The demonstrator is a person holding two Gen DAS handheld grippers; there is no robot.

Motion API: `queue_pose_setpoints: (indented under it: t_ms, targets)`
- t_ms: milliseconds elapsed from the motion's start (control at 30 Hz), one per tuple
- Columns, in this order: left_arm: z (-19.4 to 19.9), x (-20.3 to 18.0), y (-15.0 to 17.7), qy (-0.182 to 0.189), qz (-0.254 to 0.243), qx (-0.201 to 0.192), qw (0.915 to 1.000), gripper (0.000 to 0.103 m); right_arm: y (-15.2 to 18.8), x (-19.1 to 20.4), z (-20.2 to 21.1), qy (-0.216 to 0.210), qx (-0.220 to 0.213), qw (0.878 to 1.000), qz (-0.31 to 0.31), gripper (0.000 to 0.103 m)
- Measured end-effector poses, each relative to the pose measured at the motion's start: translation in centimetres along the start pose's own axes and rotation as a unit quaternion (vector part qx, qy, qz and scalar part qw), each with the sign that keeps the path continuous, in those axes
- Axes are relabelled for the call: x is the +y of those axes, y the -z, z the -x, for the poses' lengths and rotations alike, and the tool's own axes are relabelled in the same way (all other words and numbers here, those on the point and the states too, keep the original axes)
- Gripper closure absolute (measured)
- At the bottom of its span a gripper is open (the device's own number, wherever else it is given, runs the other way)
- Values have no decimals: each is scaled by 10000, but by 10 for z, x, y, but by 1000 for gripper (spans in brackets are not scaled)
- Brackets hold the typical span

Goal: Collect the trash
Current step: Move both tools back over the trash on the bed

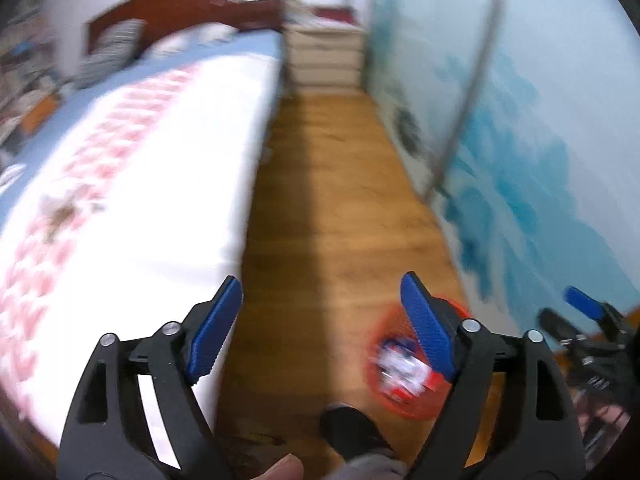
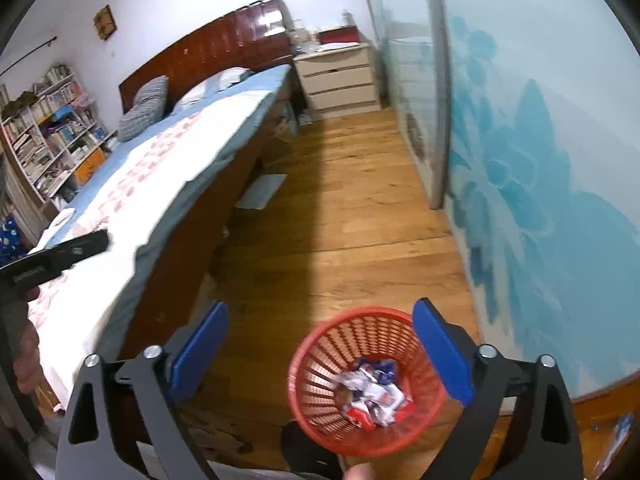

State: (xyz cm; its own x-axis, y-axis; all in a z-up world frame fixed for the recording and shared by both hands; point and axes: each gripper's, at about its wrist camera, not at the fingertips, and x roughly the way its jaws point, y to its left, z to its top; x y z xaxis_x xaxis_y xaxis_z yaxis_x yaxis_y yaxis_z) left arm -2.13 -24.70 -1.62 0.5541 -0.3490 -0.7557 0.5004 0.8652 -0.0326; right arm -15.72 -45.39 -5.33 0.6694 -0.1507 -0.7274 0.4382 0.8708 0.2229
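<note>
Two empty, wide-open tools, left tool (image 1: 320, 320) and right tool (image 2: 320, 344), above one red basket (image 2: 316, 400) of wrappers (image 2: 372, 396).

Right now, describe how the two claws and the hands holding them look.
Both claws, left and right, share one build: black angular frames with cut-out openings, silver round pivot bolts, and flat blue ribbed pads on the fingers. The left claw's black handle carries small pale lettering, too small to read. No sleeves or cables are visible.
</note>
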Motion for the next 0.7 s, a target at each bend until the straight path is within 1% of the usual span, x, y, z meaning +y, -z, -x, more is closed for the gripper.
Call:
queue_pose_setpoints:
  t_ms: [33, 100, 133, 167, 200, 233, 300, 333, 400, 467, 500, 533, 567, 600, 633, 700]
  targets:
    - [5, 24, -3, -142, 184, -77, 9997, 20, -10, 17, -5, -111, 4, 9999, 79, 8]
    - [13, 66, -7, -293, 570, -207, 9977, 18, -24, 43, -12, -234, 24, 9994, 261, 8]
    - [18, 93, -7, -442, 808, -333, 9952, 17, -35, 69, -17, -295, -46, 9985, 452, 8]
    - [22, 118, -7, -614, 979, -452, 9923, 15, -43, 86, -20, -342, -103, 9978, 565, 7]
    - [24, 139, -6, -735, 1112, -512, 9898, 15, -54, 114, -26, -468, -158, 9959, 759, 7]
    - [24, 164, -5, -837, 1278, -516, 9869, 15, -57, 129, -30, -527, -173, 9947, 868, 7]
    - [20, 206, -4, -994, 1609, -467, 9808, 15, -73, 194, -47, -696, -194, 9878, 1382, 7]
    - [21, 236, -2, -1058, 1840, -428, 9763, 15, -77, 215, -54, -746, -184, 9850, 1544, 7]
    - [20, 269, 0, -1039, 2123, -436, 9707, 15, -86, 276, -76, -880, -126, 9755, 2011, 8]
    - [19, 304, 9, -1100, 2435, -411, 9628, 15, -93, 335, -102, -998, -89, 9662, 2376, 11]
    - [17, 321, 15, -1174, 2612, -339, 9575, 15, -97, 359, -114, -1033, -12, 9632, 2482, 13]
    - [16, 327, 24, -1205, 2718, -313, 9543, 15, -100, 391, -135, -1131, 132, 9597, 2571, 16]
    - [13, 338, 30, -1230, 2840, -246, 9506, 15, -100, 415, -148, -1315, 258, 9572, 2563, 19]
    - [7, 346, 33, -1241, 2914, -146, 9484, 15, -101, 428, -158, -1399, 345, 9555, 2573, 24]
    - [4, 353, 37, -1227, 3017, -44, 9455, 15, -99, 455, -181, -1460, 534, 9520, 2638, 24]
    - [4, 366, 44, -1121, 3189, -15, 9411, 15, -93, 482, -204, -1464, 641, 9499, 2686, 25]
